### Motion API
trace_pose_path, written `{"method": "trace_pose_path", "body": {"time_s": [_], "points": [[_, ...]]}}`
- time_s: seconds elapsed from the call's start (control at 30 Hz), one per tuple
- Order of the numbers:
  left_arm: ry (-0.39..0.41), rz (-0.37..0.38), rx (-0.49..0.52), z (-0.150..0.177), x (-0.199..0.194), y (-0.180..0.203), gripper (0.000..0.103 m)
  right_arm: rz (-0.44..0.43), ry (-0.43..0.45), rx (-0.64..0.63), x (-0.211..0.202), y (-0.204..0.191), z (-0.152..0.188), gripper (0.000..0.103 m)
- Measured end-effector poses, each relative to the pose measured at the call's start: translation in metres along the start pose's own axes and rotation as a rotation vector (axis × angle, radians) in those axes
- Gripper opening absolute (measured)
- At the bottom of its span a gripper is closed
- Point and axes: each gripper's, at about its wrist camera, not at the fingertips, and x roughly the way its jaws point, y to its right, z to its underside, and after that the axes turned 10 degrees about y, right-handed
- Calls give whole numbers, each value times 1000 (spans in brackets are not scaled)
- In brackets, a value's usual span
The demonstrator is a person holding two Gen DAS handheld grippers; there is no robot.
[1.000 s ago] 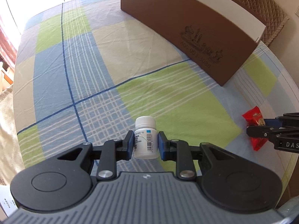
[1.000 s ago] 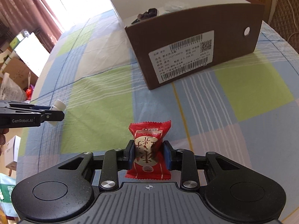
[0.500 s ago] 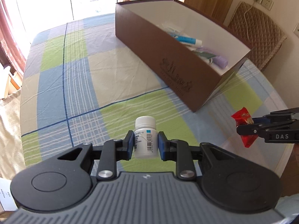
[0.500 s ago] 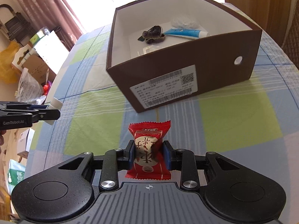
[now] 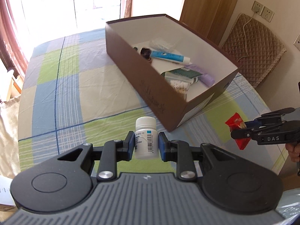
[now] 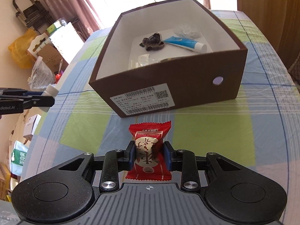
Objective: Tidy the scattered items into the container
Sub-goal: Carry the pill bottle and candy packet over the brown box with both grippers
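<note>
The checked table [image 5: 61, 86] carries an open brown box [image 6: 187, 86], long axis running away from the right camera. The left hand-held gripper [image 5: 146, 146] clamps a white pill bottle [image 5: 145, 140] upright above the cloth; the right hand-held gripper [image 6: 150, 156] pinches a red snack packet [image 6: 149, 150], long axis toward the box.

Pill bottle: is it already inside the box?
No, the pill bottle is clamped in the left gripper, held above the tablecloth short of the box.
</note>
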Motion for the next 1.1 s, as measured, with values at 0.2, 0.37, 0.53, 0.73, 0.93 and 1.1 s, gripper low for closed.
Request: {"method": "trace_pose_path", "body": {"time_s": [0.2, 0.37, 0.53, 0.73, 0.93, 1.1], "points": [[47, 25, 27, -21, 1, 21, 22, -74, 27, -46, -22, 10, -22, 34], [74, 46, 77, -42, 11, 38, 22, -139, 63, -66, -33, 20, -51, 34], [108, 51, 159, -72, 26, 53, 22, -183, 112, -101, -34, 29, -91, 34], [118, 73, 202, -107, 58, 54, 22, -160, 126, -175, -9, 38, -139, 34], [75, 63, 221, -127, 105, 50, 22, -141, 61, -204, 42, 51, -170, 34], [34, 52, 236, -138, 138, 46, 22, -116, 22, -227, 80, 58, -182, 34]]}}
